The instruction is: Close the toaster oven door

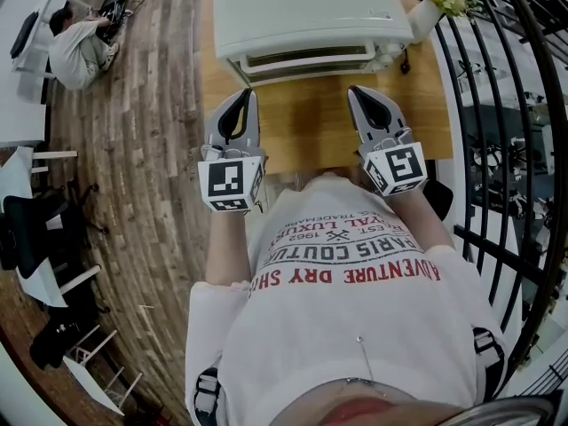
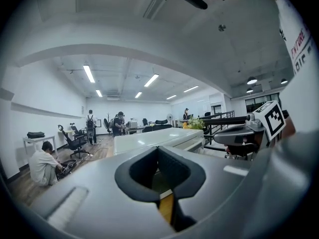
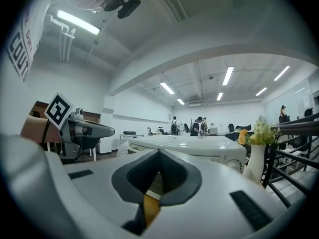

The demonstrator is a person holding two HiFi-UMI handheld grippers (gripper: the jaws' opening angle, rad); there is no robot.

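A white toaster oven (image 1: 302, 11) stands at the far side of a wooden table (image 1: 306, 118); its front with the long handle (image 1: 306, 60) faces me, and the door looks upright against the body. My left gripper (image 1: 241, 96) hovers over the table just short of the oven's left front corner, jaws together with nothing between them. My right gripper (image 1: 359, 91) hangs level with it near the oven's right front, also shut and empty. In the left gripper view the oven (image 2: 159, 141) lies beyond the closed left gripper (image 2: 158, 149). The right gripper view shows the oven (image 3: 194, 146) past the closed right gripper (image 3: 159, 152).
A white vase of flowers (image 1: 435, 3) stands on the table right of the oven. A black railing (image 1: 497, 105) runs along the right side. A person (image 1: 75, 47) sits on the wooden floor at far left, with chairs (image 1: 35, 238) nearer me.
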